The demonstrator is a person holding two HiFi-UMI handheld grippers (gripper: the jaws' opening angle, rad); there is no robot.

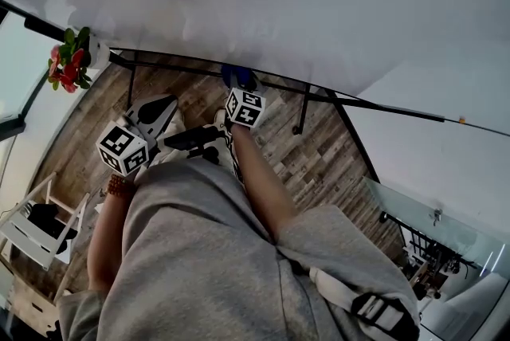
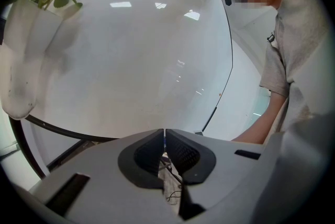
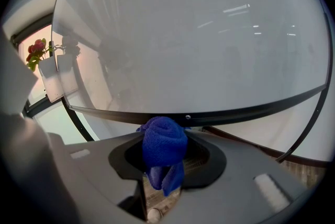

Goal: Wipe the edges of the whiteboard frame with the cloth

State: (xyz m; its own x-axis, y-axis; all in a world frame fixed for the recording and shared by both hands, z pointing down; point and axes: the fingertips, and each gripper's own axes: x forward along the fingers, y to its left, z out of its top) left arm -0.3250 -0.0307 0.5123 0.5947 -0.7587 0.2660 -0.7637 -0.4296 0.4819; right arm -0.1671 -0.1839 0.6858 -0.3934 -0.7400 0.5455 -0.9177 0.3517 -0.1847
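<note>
A large whiteboard (image 1: 303, 5) with a thin black frame (image 1: 358, 102) stands in front of me. My right gripper (image 3: 165, 139) is shut on a bunched blue cloth (image 3: 164, 145), and the cloth touches the bottom frame edge (image 3: 230, 112). In the head view the blue cloth (image 1: 238, 76) shows at the frame just above the right gripper's marker cube (image 1: 245, 107). My left gripper (image 2: 164, 147) is shut with nothing between its jaws, held lower left of the board, and its marker cube (image 1: 123, 148) sits over my left forearm.
A white holder with red flowers (image 1: 70, 64) hangs at the board's lower left corner. The board's stand legs (image 1: 301, 112) rest on a wood plank floor. A white rack (image 1: 36, 232) stands at left and glass panels (image 1: 430, 228) at right.
</note>
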